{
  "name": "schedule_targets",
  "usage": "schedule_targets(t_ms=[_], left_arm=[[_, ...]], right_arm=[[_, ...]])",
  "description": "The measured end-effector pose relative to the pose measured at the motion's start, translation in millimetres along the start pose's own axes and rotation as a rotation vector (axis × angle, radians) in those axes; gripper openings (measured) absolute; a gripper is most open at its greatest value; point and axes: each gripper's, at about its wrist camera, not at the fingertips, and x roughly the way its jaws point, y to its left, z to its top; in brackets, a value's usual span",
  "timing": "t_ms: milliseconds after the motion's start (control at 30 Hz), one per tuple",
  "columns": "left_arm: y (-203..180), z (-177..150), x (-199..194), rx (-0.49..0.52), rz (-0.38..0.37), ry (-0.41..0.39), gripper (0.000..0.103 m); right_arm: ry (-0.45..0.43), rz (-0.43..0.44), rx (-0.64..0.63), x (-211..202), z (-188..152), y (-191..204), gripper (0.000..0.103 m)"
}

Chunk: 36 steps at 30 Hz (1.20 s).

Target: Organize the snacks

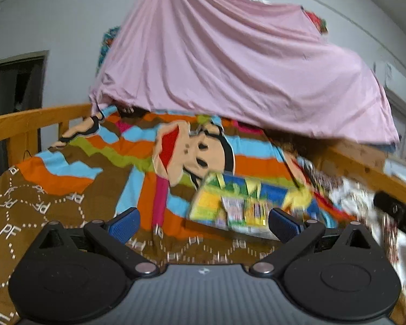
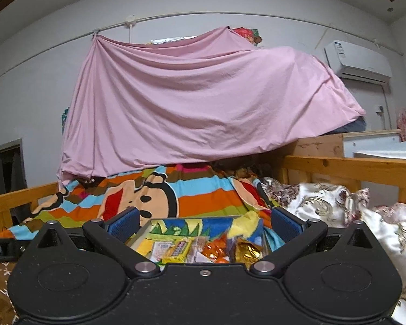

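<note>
Left gripper (image 1: 203, 223): held level over the bed, aimed at the box from its left; jaws spread wide, holding nothing, touching nothing.
Right gripper (image 2: 203, 223): level, low, right behind the box; jaws wide apart with nothing in them.
Box (image 2: 203, 223): colourful, open, lying on the blanket, its far wall seen between the right jaws.
Snacks (image 2: 176, 249): wrapped packets, yellow, orange and gold, piled inside the box.
Blanket (image 1: 251, 159): striped, with a cartoon monkey face, spread over the bed.
Bed (image 2: 352, 163): wooden rails; a floral quilt (image 2: 324, 205) at right.
Room: pink sheet (image 2: 189, 103) draped above, air conditioner (image 2: 357, 63) on the wall.
</note>
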Motion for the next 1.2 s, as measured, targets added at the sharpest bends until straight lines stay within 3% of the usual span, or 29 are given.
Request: schedule_targets(t_ms=[167, 567, 700, 1033, 1200], left_arm=[[10, -18, -13, -0.055, -0.016, -0.016, 0.103], [18, -25, -16, 0.083, -0.025, -0.008, 0.103], [21, -32, -18, 0.094, -0.033, -0.014, 0.103], [27, -41, -20, 0.016, -0.100, -0.053, 0.103], [19, -42, -22, 0.044, -0.111, -0.062, 0.103]], right_arm=[[0.008, -0.041, -0.008, -13, -13, 2, 0.102], [0.114, -0.056, 0.008, -29, -40, 15, 0.102], [0.105, -0.066, -0.021, -41, -46, 22, 0.102], [0.025, -0.136, -0.171, -69, -58, 48, 0.102], [0.034, -0.121, -0.161, -76, -61, 50, 0.102]])
